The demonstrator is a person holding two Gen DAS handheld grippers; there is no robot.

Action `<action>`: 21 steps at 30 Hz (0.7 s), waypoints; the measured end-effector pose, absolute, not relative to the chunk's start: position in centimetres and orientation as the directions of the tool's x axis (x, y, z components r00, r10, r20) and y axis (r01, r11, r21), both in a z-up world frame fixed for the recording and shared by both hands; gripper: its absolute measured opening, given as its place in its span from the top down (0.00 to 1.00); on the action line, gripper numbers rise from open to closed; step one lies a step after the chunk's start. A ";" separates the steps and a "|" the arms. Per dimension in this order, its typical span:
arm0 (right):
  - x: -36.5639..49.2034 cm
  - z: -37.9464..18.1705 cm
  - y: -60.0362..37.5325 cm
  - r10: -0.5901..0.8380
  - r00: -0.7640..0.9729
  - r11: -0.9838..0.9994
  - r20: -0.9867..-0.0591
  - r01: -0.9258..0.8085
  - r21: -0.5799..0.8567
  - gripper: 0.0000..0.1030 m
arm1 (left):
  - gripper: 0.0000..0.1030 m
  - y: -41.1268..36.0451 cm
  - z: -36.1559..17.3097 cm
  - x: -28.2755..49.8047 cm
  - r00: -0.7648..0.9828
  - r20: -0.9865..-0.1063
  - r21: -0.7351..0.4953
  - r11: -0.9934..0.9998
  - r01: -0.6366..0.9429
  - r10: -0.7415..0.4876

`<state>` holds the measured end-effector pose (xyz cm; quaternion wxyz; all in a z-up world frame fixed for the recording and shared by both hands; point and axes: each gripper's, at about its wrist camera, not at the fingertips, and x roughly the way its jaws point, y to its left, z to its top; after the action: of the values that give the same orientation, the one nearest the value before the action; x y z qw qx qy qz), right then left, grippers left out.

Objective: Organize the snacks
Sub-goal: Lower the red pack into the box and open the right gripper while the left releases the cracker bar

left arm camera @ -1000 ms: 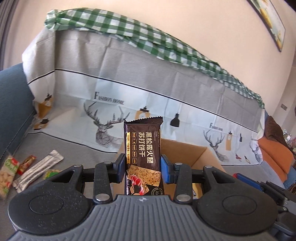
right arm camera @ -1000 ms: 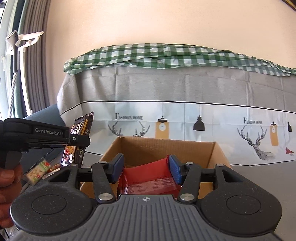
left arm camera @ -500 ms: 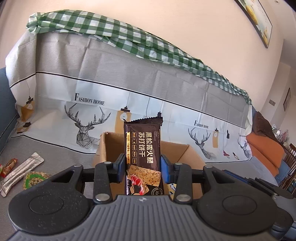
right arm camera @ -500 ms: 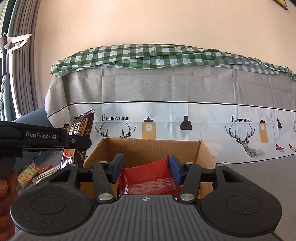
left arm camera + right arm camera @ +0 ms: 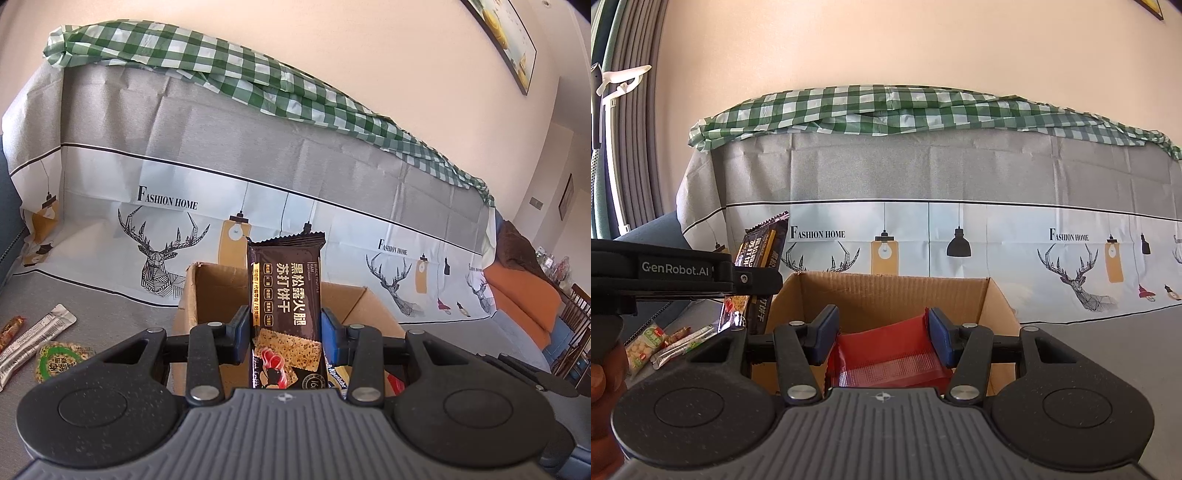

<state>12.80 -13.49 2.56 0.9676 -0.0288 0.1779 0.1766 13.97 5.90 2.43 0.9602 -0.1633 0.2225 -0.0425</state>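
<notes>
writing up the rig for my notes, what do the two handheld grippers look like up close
Both match: the left gripper and right gripper have a ribbed grey front plate with a small compass-like mark, flanked by two round black speckled housings. Black link arms with silver pivot screws carry blue pads. From the right wrist view, the left gripper's black side reads "GenRobot.AI" in white. No cables or sleeves show.

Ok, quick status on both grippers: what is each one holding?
Left gripper: shut on the dark brown cracker packet, held upright over the open cardboard box.
Right gripper: shut on the red translucent plastic packet.
</notes>
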 end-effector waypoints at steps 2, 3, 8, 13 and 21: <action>12.9 2.5 -13.5 0.331 0.872 0.936 -0.361 -0.352 0.008 0.47 | 0.58 5.9 2.4 14.0 0.897 -0.413 -0.334 0.942 0.014 -0.160; 12.9 2.5 -13.5 0.331 0.871 0.936 -0.361 -0.352 0.009 0.46 | 0.58 5.9 2.4 14.0 0.896 -0.413 -0.336 0.942 0.016 -0.163; 13.3 2.2 -13.3 0.326 0.858 0.936 -0.397 -0.352 0.007 0.36 | 0.55 6.2 2.1 14.4 0.882 -0.422 -0.374 0.926 0.042 -0.211; 13.5 1.9 -13.1 0.320 0.850 0.937 -0.419 -0.348 0.011 0.30 | 0.49 5.9 2.1 14.3 0.882 -0.421 -0.362 0.931 0.050 -0.212; 13.6 1.7 -12.6 0.324 0.840 0.936 -0.436 -0.352 0.019 0.30 | 0.49 6.3 2.1 14.1 0.883 -0.431 -0.346 0.938 0.028 -0.185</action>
<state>13.64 -12.63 1.71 0.9586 -0.0308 0.2217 0.1762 14.06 6.32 2.10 0.9559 -0.1671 0.2350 -0.0559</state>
